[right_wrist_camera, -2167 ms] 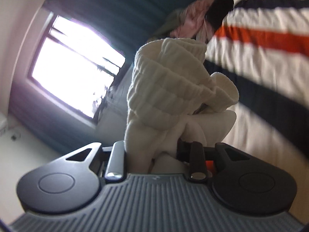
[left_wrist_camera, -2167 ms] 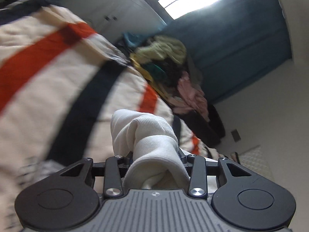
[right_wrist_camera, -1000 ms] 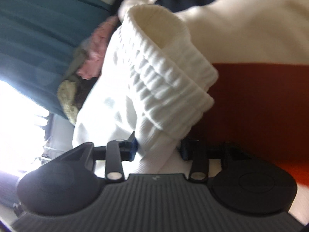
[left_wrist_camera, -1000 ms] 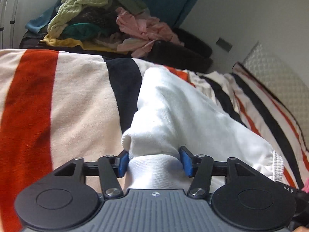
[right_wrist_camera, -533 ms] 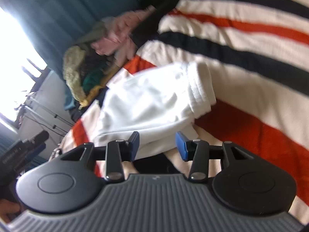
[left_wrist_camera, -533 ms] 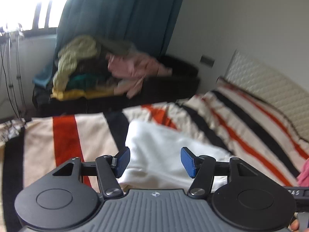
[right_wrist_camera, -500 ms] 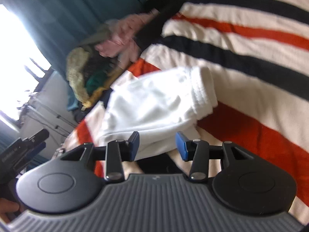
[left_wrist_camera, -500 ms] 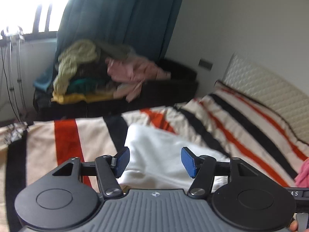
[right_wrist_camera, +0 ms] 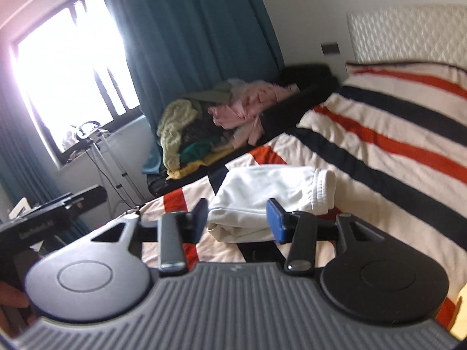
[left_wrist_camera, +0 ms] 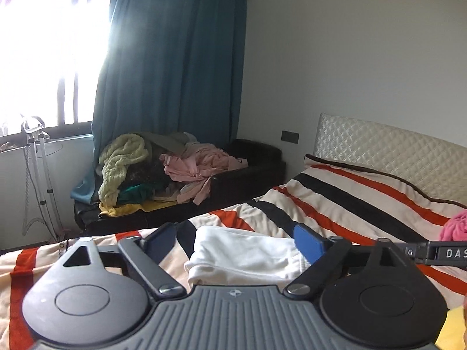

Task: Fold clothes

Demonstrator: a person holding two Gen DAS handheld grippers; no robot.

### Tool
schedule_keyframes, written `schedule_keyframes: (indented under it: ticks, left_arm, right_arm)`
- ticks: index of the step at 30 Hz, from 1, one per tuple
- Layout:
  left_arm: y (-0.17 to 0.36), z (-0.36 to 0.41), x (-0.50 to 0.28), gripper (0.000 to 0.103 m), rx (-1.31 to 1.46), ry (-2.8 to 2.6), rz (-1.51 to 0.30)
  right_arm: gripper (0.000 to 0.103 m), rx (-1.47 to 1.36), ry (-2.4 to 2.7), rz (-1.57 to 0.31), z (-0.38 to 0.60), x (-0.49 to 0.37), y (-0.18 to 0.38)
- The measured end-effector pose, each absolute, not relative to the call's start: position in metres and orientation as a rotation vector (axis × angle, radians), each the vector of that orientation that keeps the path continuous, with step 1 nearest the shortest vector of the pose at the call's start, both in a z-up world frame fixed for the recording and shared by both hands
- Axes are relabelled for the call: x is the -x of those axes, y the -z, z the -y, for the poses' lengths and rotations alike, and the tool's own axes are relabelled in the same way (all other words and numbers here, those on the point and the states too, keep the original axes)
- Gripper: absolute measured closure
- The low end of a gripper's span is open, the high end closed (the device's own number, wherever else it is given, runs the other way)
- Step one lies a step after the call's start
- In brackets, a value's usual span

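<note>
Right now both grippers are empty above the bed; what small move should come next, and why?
Probably swing the left gripper toward the clothes pile on the dark sofa for another piece. The white garment already lies folded on the striped blanket, and both the left and the right gripper are open and hold nothing.

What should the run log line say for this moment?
left gripper: open, empty | right gripper: open, empty | white garment: folded, lying on striped bedspread | clothes pile: on sofa, untouched
</note>
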State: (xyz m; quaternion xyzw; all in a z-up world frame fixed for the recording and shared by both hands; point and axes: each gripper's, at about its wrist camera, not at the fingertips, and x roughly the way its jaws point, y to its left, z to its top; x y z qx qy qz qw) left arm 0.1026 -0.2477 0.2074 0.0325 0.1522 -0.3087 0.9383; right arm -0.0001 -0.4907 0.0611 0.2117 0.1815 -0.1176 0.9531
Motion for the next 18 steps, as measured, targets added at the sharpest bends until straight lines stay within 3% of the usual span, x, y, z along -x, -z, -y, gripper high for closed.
schedule_keyframes:
  ticks: [2, 3, 18]
  left_arm:
    - [-0.208, 0.237, -0.08, 0.001, -0.058, 0.652, -0.284]
    - [-0.207, 0.232, -0.068, 0.0, -0.063, 0.656, -0.27]
    - [-0.14, 0.155, 0.027, 0.0, -0.028, 0.547, -0.179]
  right_arm:
    - [0.021, -0.397, 0.231, -0.339, 0.478, 0.019, -0.065]
    - [0.017, -0.381, 0.23, -0.323, 0.47, 0.029, -0.066]
    - [0.018, -0.271, 0.26, -0.146, 0.395, 0.09, -0.008]
